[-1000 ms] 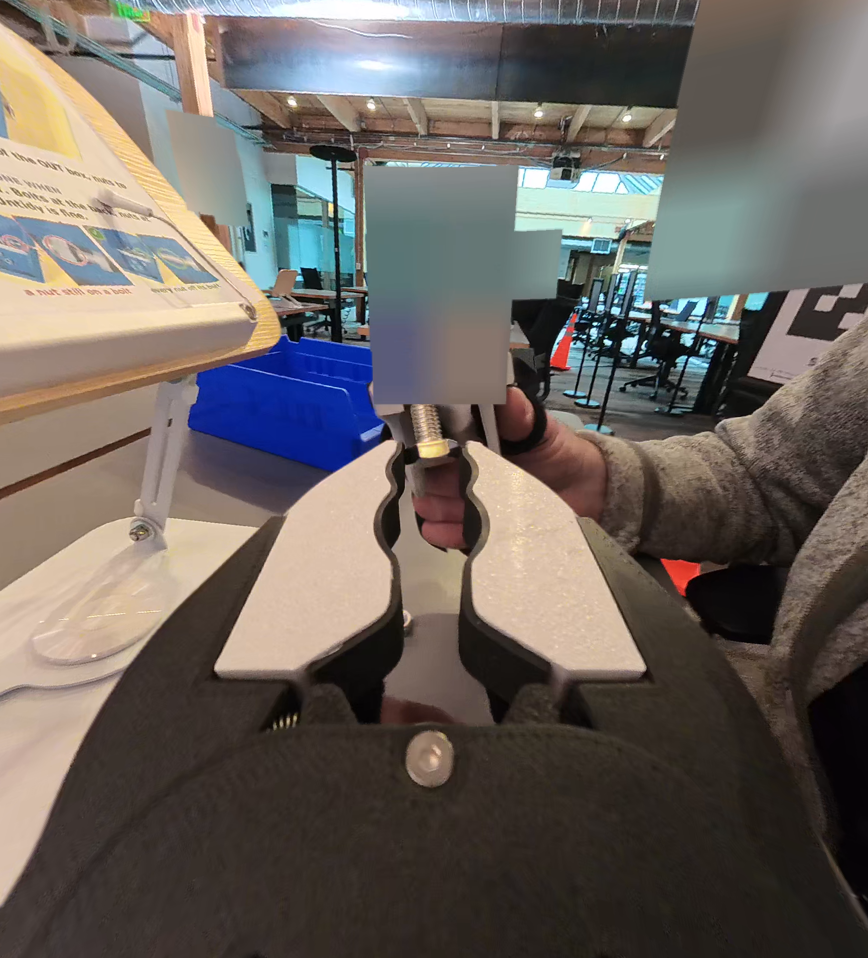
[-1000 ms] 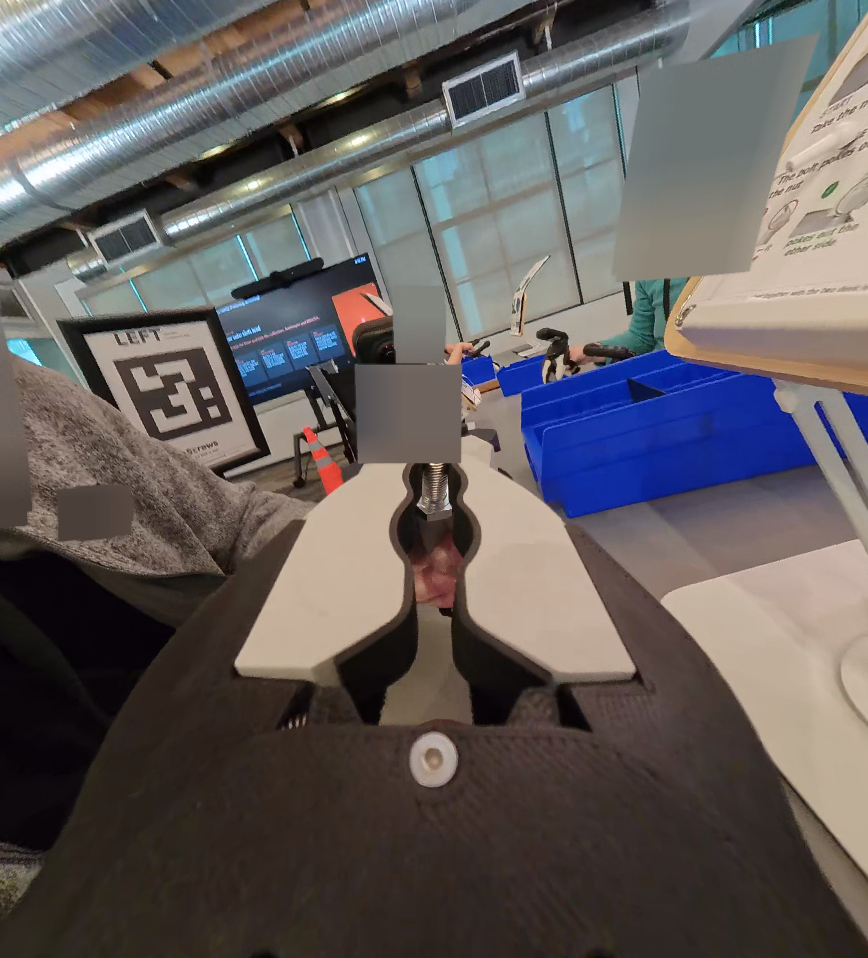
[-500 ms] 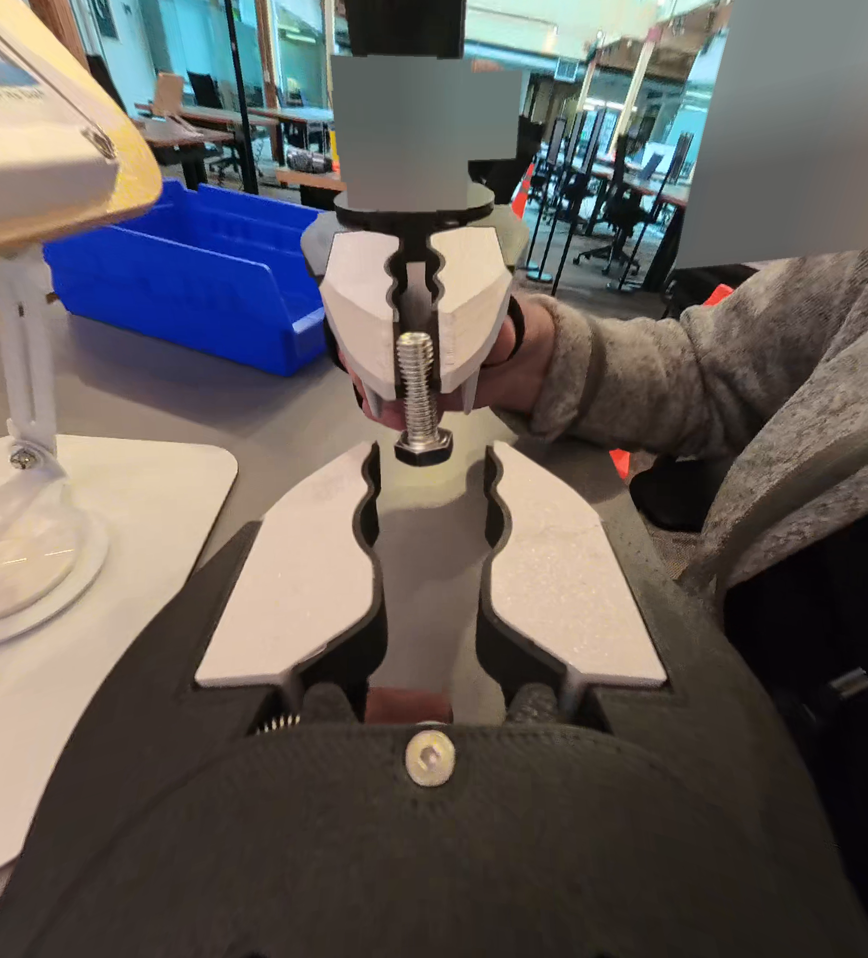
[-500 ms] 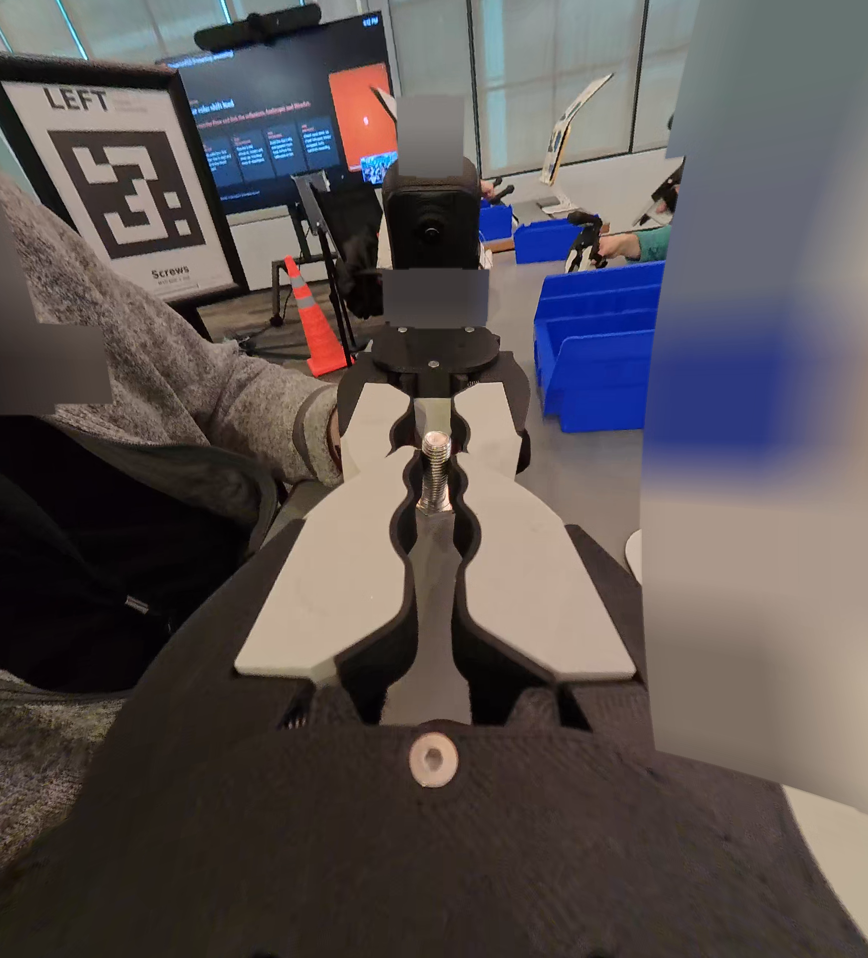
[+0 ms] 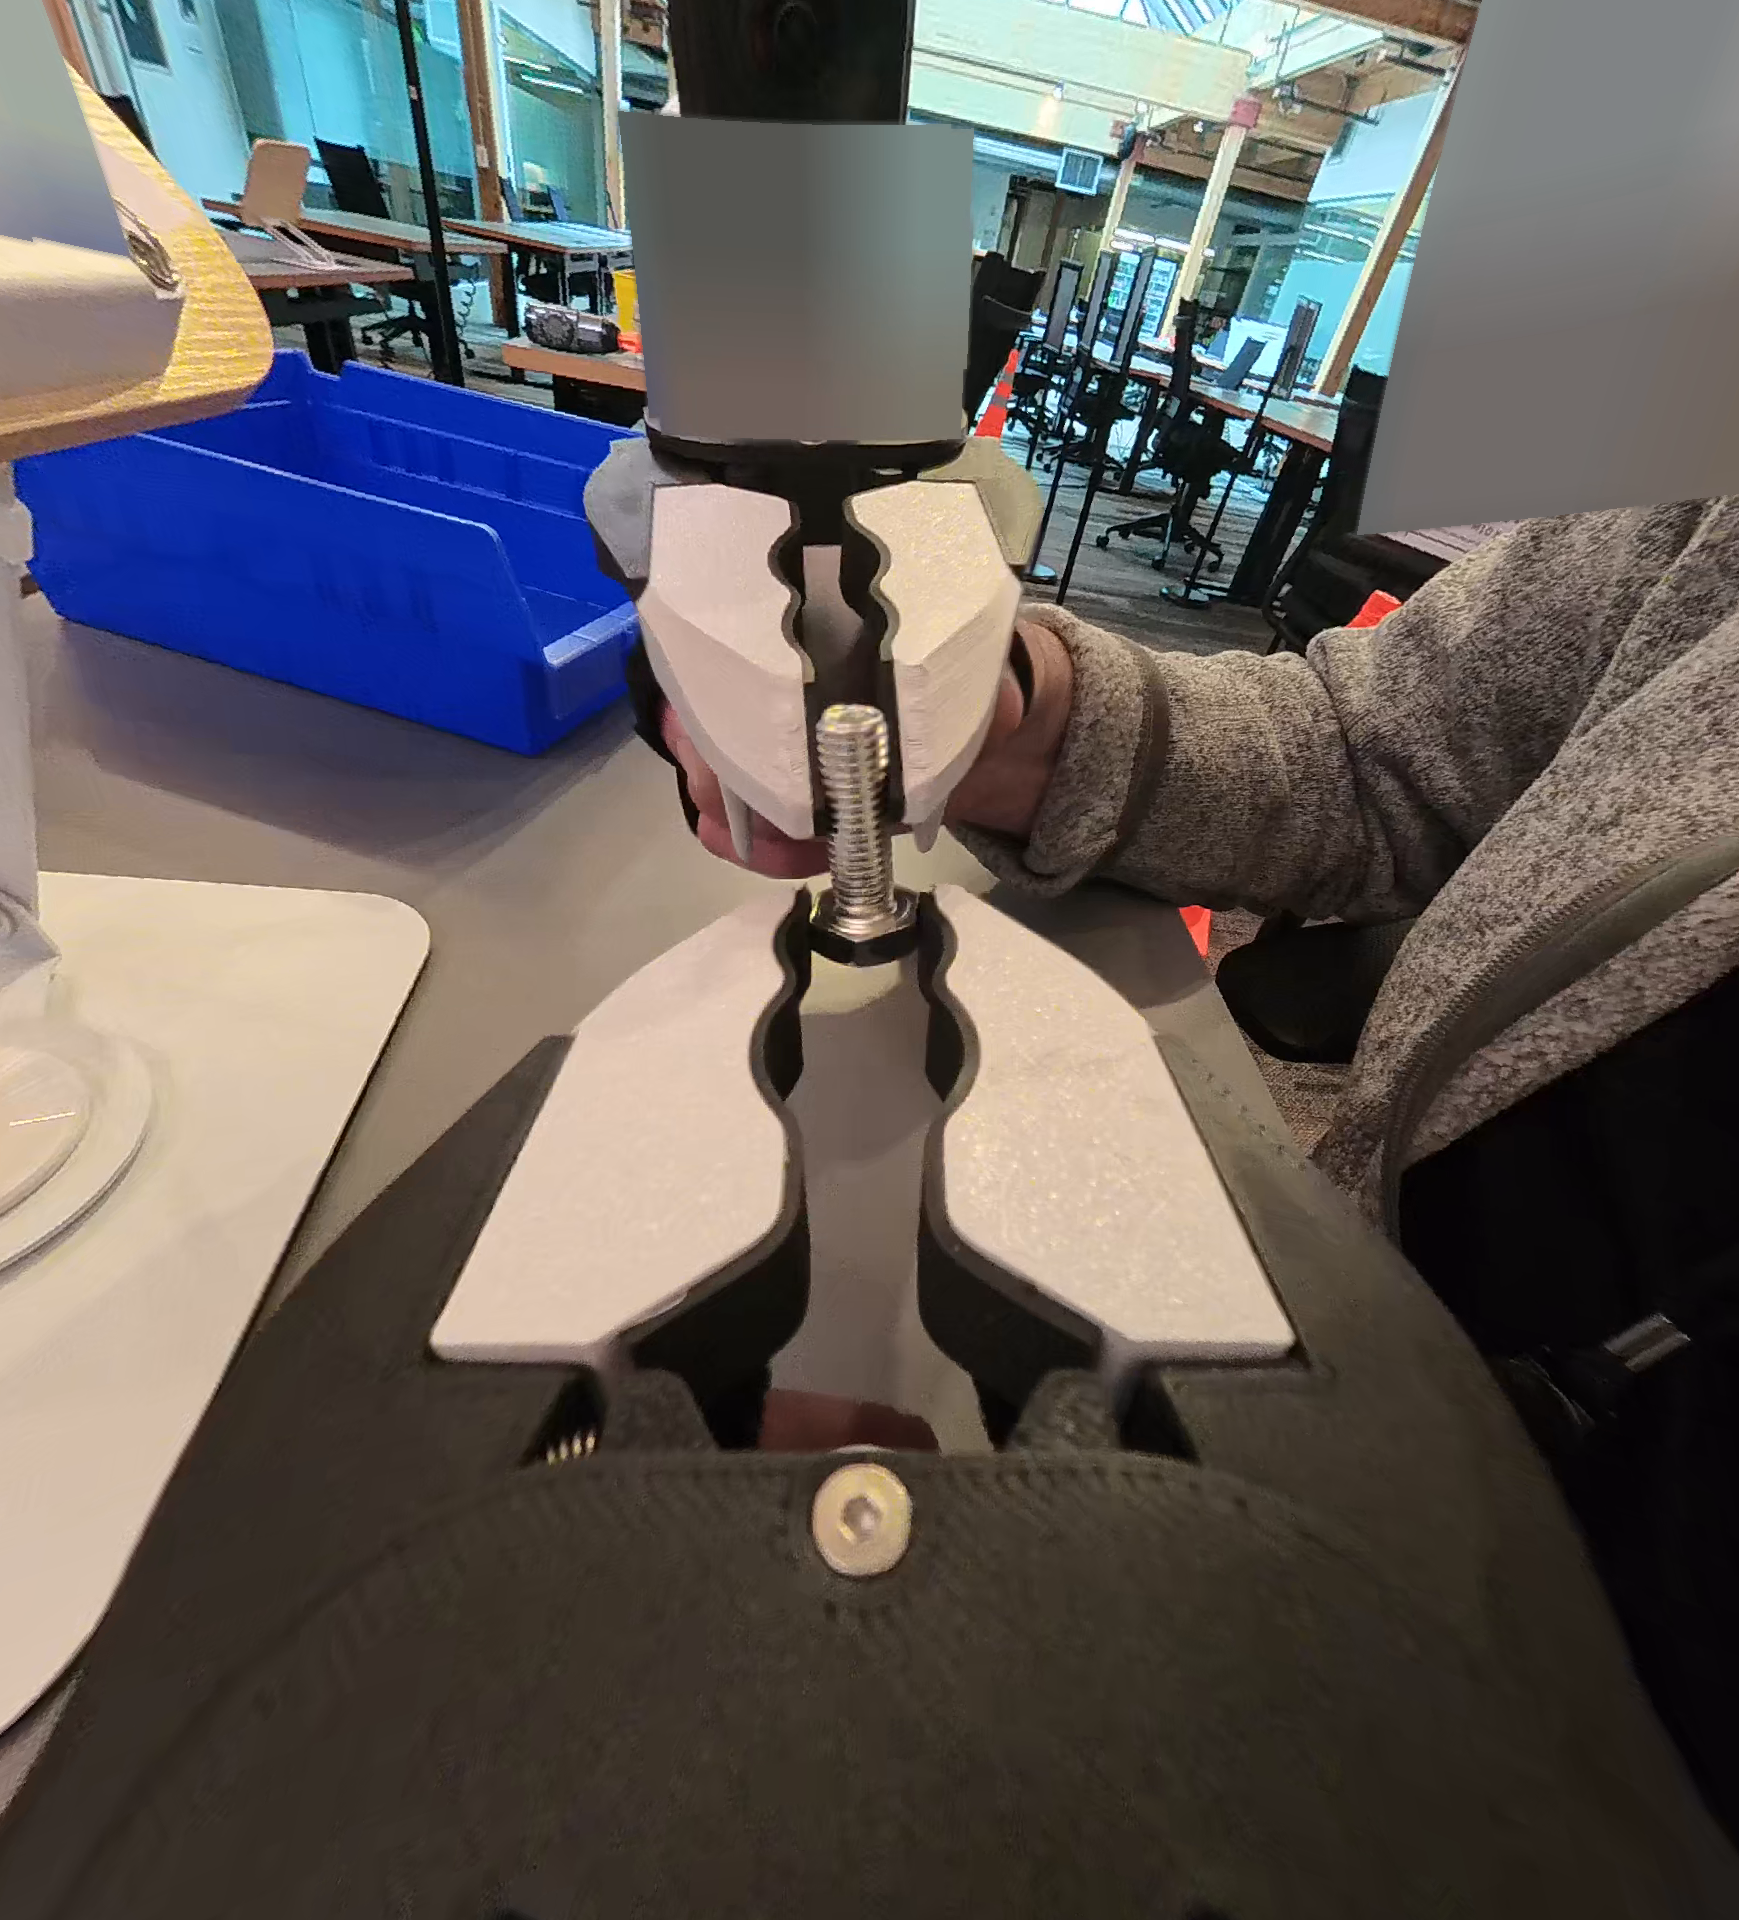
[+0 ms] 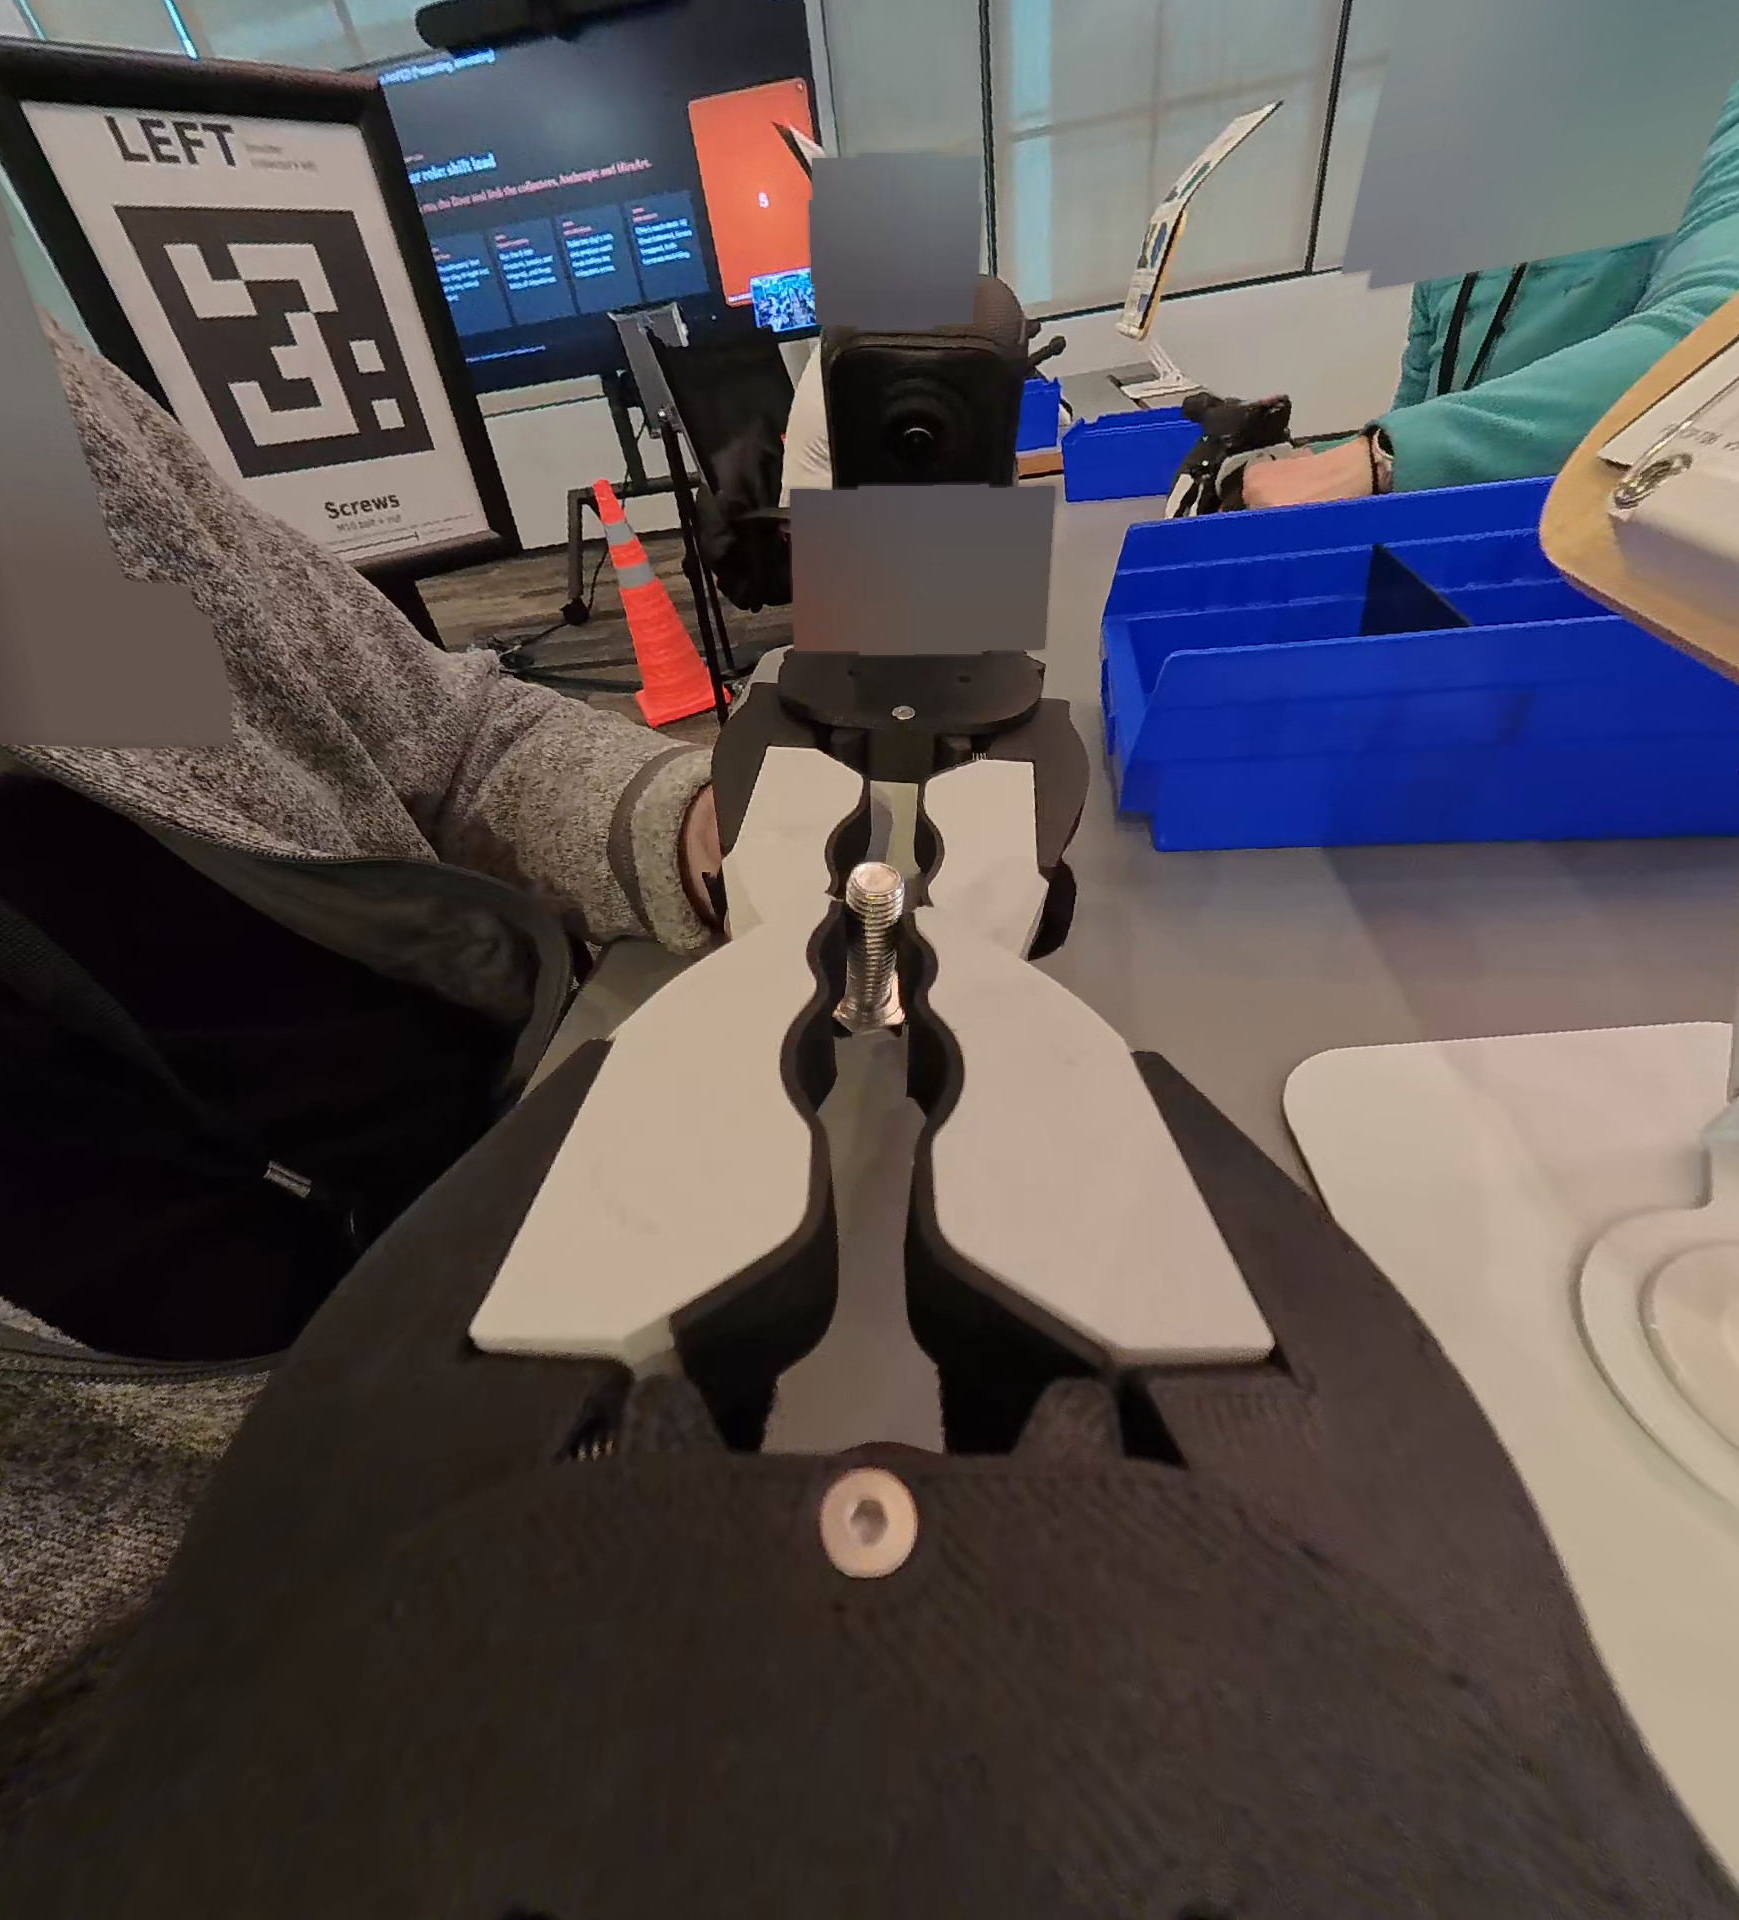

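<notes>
We see a silver threaded bolt (image 5: 852, 821) standing roughly upright between the two tongs, which face each other tip to tip above the grey desk (image 5: 480, 831). The right tongs (image 6: 873, 925) are drawn narrow and clamp the bolt by its threaded shank, one finger on either side. The thread's end rises just above their tips.

The left tongs (image 5: 860, 914) are set a little wider. Their foremost notches close on the hex piece (image 5: 860, 930) at the bolt's lower end, with the dark pads against it on both sides and no gap showing. We cannot tell whether that piece is a nut or the bolt's own head. Both tongs therefore have hold of the same fastener, the right on the shank and the left just below on the hex.

A hand (image 5: 1010, 769) in a grey knitted sleeve (image 5: 1312, 769) is wrapped behind the right tongs. A blue bin (image 5: 325, 561) sits on the desk beyond the left tongs and off to their left. Nearer on that side is the white base plate (image 5: 221, 1039) of a stand that carries a wooden board (image 5: 210, 343).
</notes>
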